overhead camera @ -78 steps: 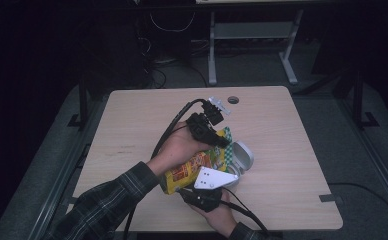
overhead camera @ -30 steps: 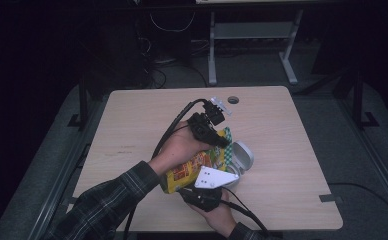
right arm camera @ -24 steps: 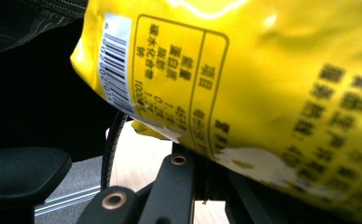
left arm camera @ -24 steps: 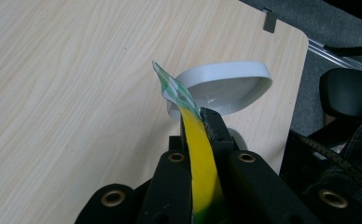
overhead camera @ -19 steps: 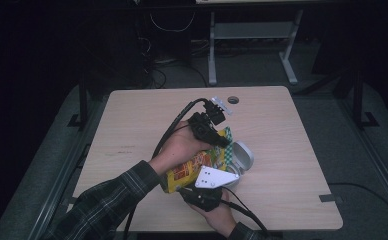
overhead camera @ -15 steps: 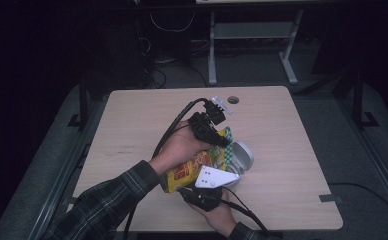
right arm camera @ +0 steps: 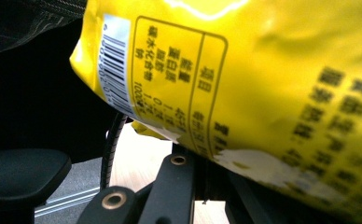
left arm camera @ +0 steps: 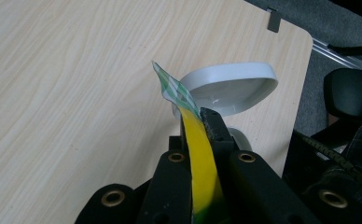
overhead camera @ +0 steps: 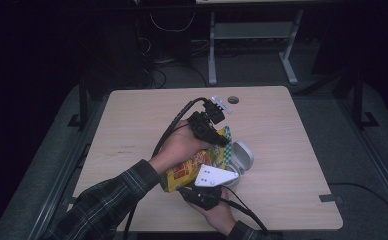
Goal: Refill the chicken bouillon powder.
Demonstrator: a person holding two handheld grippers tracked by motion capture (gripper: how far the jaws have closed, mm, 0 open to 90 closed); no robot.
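The bag [overhead camera: 194, 167] is pinched at opposite ends by the left gripper [overhead camera: 221, 141] and right gripper [overhead camera: 202, 192], apparently for tearing open over the tub [overhead camera: 242, 159].

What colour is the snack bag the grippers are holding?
The snack bag is mostly bright yellow with dark print and a barcode, seen best in the right gripper view.

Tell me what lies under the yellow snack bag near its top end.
Under the yellow snack bag, beyond its pinched top, a grey container with its lid open rests on the table. Its inside is covered by the bag and the left tool.
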